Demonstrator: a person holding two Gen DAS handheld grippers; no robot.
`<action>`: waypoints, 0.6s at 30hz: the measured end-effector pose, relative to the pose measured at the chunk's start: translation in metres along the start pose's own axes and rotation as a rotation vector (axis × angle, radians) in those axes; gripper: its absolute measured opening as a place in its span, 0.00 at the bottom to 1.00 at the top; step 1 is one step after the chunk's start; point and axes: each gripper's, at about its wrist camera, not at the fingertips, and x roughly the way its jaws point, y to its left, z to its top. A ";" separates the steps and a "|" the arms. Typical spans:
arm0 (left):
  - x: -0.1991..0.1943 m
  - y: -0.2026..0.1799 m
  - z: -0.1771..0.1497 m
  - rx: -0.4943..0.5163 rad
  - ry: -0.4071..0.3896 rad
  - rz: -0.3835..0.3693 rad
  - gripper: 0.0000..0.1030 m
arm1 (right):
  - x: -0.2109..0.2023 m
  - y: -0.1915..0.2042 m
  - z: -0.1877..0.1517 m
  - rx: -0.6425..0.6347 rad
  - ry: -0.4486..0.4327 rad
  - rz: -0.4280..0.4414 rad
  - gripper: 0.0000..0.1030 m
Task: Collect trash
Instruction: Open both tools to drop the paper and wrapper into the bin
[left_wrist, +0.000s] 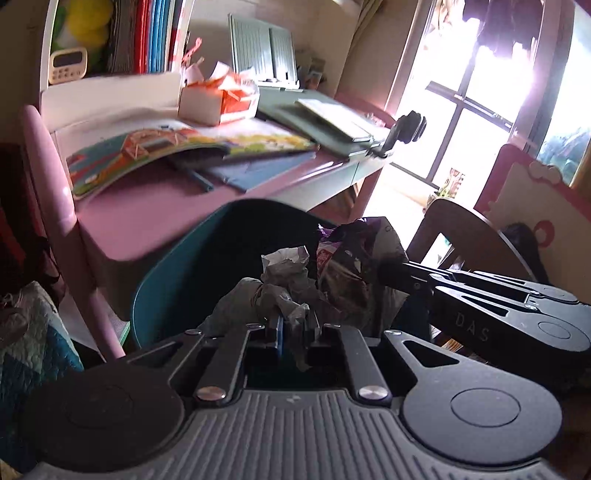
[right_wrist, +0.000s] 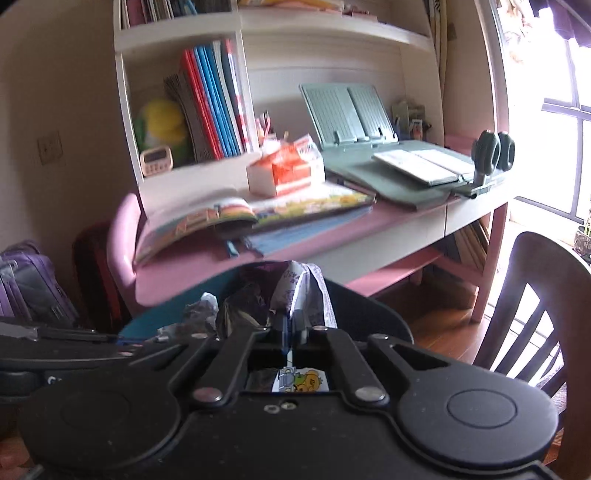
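Left wrist view: the left gripper (left_wrist: 291, 325) is clenched on crumpled grey paper (left_wrist: 280, 284), level, before the teal chair (left_wrist: 184, 266); the right gripper (left_wrist: 391, 271) enters from 3 o'clock. Right wrist view: the right gripper (right_wrist: 291, 325) pinches a purple-white wrapper (right_wrist: 295, 288), its lower part hidden; the pink table (right_wrist: 207, 269) edge lies at 12 o'clock.

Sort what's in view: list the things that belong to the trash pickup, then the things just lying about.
Part of the job:
- left gripper, shut on crumpled paper
- right gripper, shut on snack wrapper

Just lying about:
- picture book on the desk
- orange box
- book stand
- timer
- wooden chair
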 end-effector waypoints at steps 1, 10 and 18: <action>0.003 0.000 -0.002 0.002 0.011 0.009 0.09 | 0.003 0.001 -0.002 -0.003 0.014 -0.002 0.06; 0.023 -0.001 -0.013 0.033 0.077 0.062 0.12 | 0.009 0.005 -0.016 -0.021 0.074 -0.029 0.19; 0.011 -0.009 -0.016 0.047 0.057 0.052 0.33 | -0.010 0.001 -0.015 -0.001 0.057 -0.024 0.35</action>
